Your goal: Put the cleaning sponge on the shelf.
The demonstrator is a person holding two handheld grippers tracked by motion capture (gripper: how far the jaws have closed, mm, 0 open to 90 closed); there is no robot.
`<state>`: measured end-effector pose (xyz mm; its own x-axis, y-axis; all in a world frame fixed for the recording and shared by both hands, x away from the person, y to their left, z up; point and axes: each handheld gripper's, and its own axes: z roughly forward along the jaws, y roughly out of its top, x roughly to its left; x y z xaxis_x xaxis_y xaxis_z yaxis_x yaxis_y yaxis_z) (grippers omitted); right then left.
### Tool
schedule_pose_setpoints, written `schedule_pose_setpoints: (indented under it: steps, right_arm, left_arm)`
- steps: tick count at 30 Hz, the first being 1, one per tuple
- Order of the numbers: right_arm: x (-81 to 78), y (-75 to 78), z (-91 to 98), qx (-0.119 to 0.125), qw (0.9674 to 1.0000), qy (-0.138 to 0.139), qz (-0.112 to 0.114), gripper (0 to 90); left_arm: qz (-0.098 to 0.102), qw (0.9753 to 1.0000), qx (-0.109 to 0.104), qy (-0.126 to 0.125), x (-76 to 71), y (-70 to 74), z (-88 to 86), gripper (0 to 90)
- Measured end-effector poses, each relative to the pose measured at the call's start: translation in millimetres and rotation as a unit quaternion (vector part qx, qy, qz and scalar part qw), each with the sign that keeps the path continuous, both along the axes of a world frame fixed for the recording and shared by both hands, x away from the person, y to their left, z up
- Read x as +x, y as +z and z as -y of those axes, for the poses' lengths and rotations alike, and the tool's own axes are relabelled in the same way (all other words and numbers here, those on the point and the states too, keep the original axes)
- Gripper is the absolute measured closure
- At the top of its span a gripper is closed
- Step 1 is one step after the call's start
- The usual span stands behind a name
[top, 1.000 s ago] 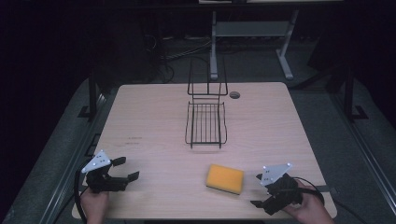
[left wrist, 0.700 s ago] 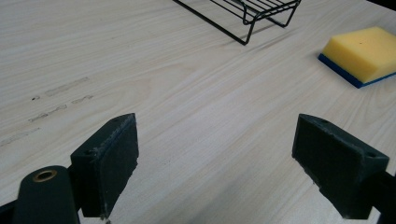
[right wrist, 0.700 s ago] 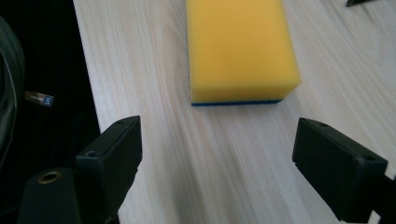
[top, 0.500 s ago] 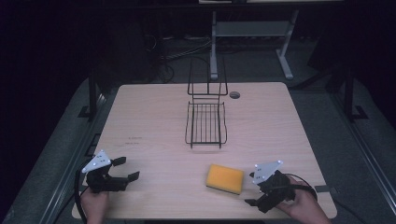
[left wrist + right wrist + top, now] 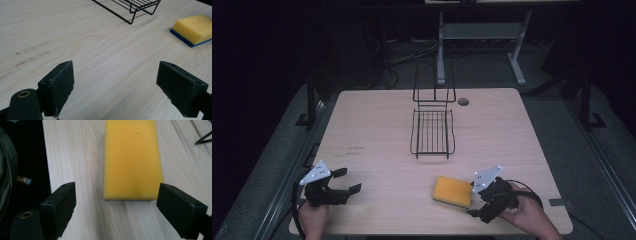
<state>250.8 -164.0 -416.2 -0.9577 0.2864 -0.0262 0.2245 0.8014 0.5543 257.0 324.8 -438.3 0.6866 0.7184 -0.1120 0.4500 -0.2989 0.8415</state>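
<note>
At lower right, our right gripper [image 5: 475,202], jaws spread, faces the sponge [image 5: 453,191], likely soft and light, best pinched across its long sides; left gripper [image 5: 343,182] also open.

On the wooden table [image 5: 377,125] there is 1 yellow sponge [image 5: 453,191] with a blue underside, and 1 black wire rack [image 5: 432,131] with an upright wire back. There are 2 handheld grippers, the left gripper [image 5: 346,181] and the right gripper [image 5: 473,201], each with 2 black jaws and 1 grey three-cornered plate on top. The tabletop also has 1 small round hole [image 5: 463,101] near its far edge.
</note>
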Motion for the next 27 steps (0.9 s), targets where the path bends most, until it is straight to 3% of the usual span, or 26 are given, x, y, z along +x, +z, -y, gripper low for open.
schedule_pose_setpoints:
  steps: [27]
  right_arm:
    - [27.8,2.6,-30.0,-0.005,0.9997,0.014,-0.018,14.7]
  left_arm:
    - [0.001,1.0,-0.002,0.0,0.0,0.3,-0.2,14.1]
